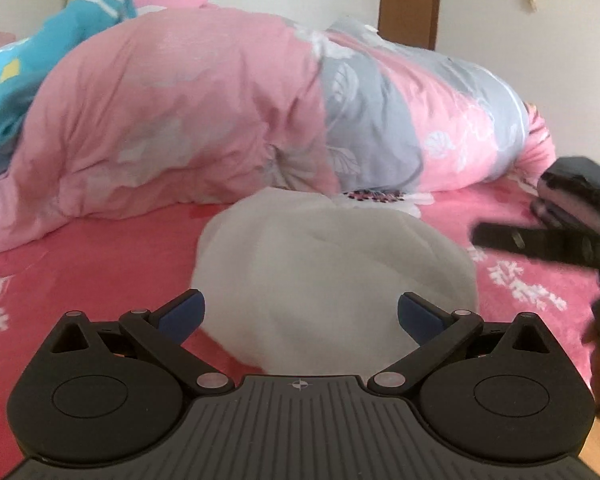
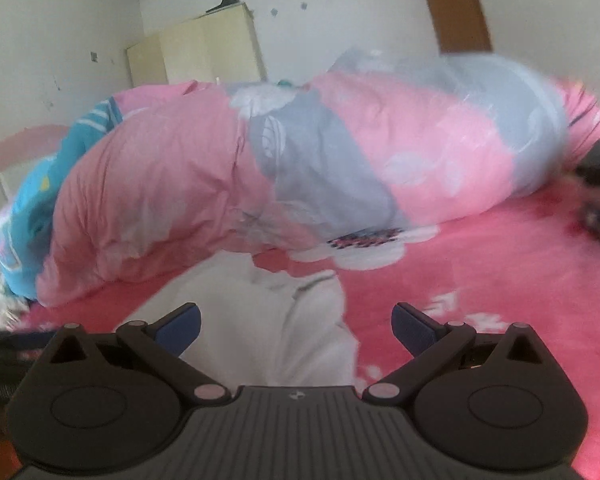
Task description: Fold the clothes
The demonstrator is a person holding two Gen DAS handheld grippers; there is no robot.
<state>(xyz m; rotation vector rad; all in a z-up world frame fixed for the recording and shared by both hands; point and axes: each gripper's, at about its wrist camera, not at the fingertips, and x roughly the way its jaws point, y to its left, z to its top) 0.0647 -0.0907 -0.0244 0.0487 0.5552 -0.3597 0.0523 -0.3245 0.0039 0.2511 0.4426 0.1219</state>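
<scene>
- Blue patterned bedding (image 1: 8,76): bunched at the far left of the bed, partly under the quilt; also visible at the left in the right wrist view.
- Pink and grey floral quilt (image 1: 228,108): a rolled heap lying across the far side of the bed, spanning most of both views.
- Cream wardrobe (image 2: 204,48): stands against the white wall behind the quilt, seen in the right wrist view only.
- Left tool (image 1: 300,318): fingers spread wide, blue pads (image 1: 182,316) well apart, gripping nothing; positioned over the near part of the white garment.
- White garment (image 1: 320,276): a soft, rumpled mound lying on the pink floral bed sheet (image 1: 100,264), just in front of the quilt and between the left tool's fingers as viewed.
- Right tool (image 2: 296,328): fingers likewise wide apart and empty; the garment lies below its left finger and centre, with bare sheet under the right finger.
- Dark folded clothes (image 1: 580,196): a blurred pile at the right edge of the bed, near the quilt's end.
- Dark blurred object (image 1: 540,242): enters from the right edge in the left wrist view; its identity cannot be told.
</scene>
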